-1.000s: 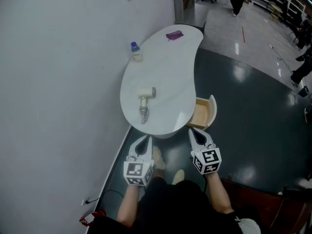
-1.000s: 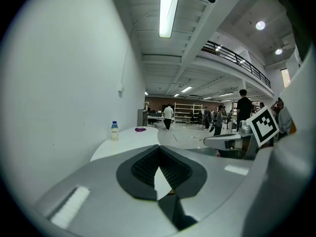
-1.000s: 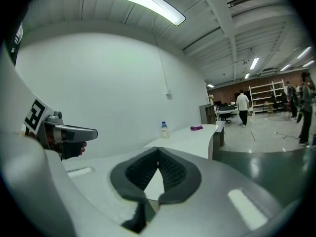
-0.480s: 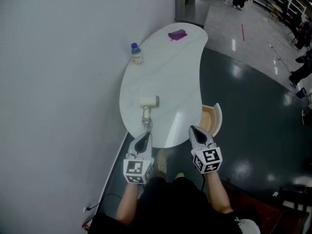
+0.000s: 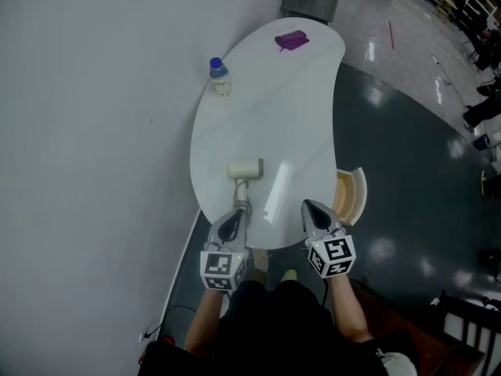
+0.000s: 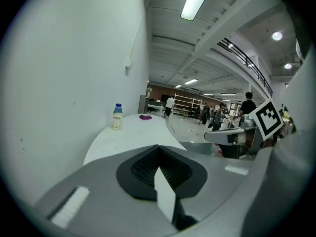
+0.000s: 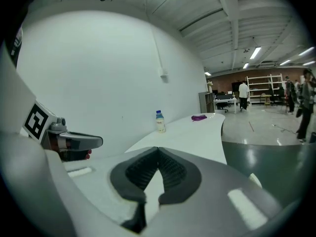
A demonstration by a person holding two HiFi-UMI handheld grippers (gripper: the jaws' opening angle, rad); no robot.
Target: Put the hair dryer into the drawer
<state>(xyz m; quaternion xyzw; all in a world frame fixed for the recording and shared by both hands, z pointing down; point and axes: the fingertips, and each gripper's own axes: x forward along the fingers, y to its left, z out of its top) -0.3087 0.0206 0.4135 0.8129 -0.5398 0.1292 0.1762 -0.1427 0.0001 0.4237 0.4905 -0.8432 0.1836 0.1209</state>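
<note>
Both tongs are closed and empty: my left gripper (image 5: 236, 214) and right gripper (image 5: 308, 205) hang at the near edge of the white table (image 5: 266, 100). The hair dryer (image 5: 244, 170) lies on the table just beyond the left one; its handle end slips behind that tip, so I can't tell if they touch. The open drawer (image 5: 352, 196) is half hidden under the table's right edge.
</note>
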